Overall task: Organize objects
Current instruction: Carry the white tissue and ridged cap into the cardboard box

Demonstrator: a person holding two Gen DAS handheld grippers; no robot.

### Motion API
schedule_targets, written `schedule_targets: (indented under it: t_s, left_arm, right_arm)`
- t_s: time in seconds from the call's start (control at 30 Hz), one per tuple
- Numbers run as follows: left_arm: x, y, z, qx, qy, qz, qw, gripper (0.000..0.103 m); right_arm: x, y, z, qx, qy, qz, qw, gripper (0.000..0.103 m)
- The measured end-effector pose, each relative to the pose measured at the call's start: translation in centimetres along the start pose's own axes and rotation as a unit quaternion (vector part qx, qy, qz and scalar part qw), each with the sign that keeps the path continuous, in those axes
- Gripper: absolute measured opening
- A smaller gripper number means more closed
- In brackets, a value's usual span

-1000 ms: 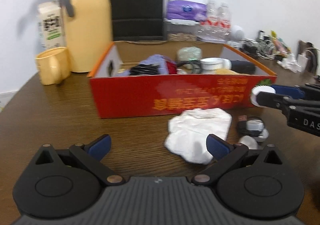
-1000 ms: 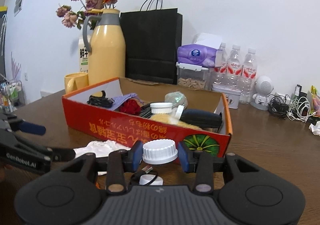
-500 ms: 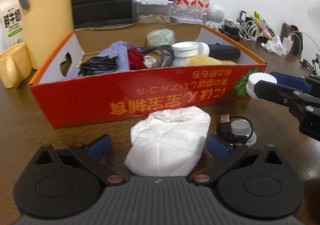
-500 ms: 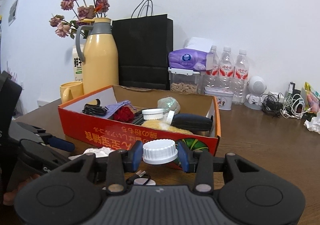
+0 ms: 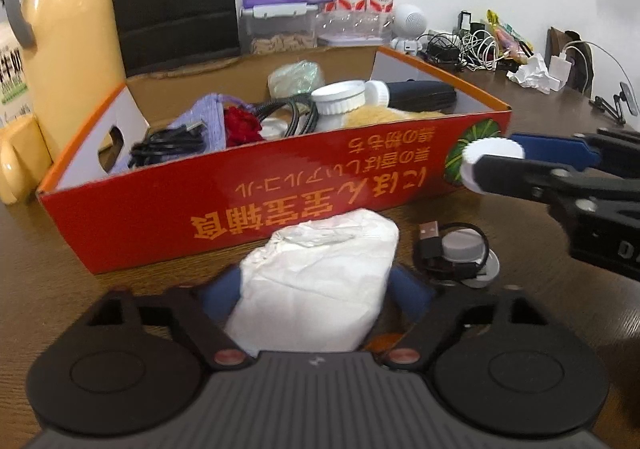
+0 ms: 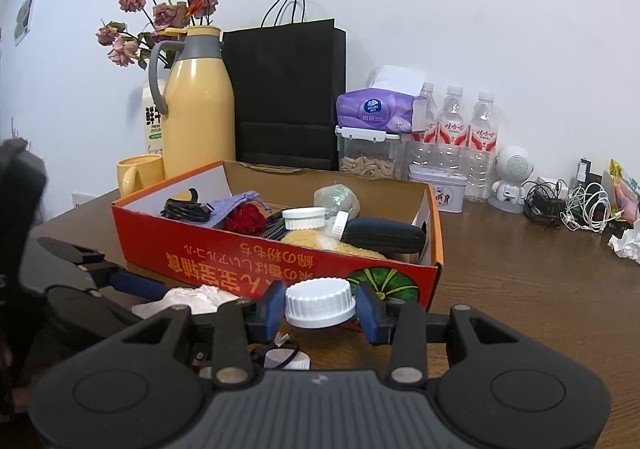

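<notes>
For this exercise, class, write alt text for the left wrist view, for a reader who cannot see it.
The left gripper has its fingers around a white crumpled packet on a brown table, before a red box of odds and ends. At right, the right gripper holds a white cap.

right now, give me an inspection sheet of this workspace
surface: dark wooden table.
job's things: red cardboard box, part-filled; white tissue wad and white ribbed cap outside it.
clutter: grey cap by the box; crumpled paper.
grippers: left gripper around the wad, grip unclear; right gripper shut on the cap.
cables: black USB cable at the grey cap; charger tangle.
surroundings: yellow thermos, black paper bag, water bottles.
</notes>
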State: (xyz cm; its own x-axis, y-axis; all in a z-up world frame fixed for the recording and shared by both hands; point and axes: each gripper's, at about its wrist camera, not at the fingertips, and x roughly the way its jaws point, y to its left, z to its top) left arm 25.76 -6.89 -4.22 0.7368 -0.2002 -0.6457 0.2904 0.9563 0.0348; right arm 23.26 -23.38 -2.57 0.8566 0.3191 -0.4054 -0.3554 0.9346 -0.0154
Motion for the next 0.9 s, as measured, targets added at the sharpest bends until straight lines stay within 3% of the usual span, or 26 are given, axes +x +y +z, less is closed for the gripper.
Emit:
schedule_targets:
  t_s: [0.27,0.57,0.9]
  left_arm:
    - [-0.6,0.1,-0.1,-0.006,-0.01,0.001,0.9999,0.068]
    - [-2.2,0.1,-0.3,-0.004,-0.031,0.011,0.9994,0.068]
    - [-5.4,0.2,-0.6,-0.013,-0.082,0.022,0.9963,0.068]
  right_arm:
    - [0.1,0.1,-0.1,-0.003,0.002,0.001,1.0,0.038]
    - [0.1,0.2,-0.1,-0.004,0.001,0.004,1.0,0.038]
    - [-0.1,0.2,-0.1,-0.004,-0.005,0.007,1.0,0.038]
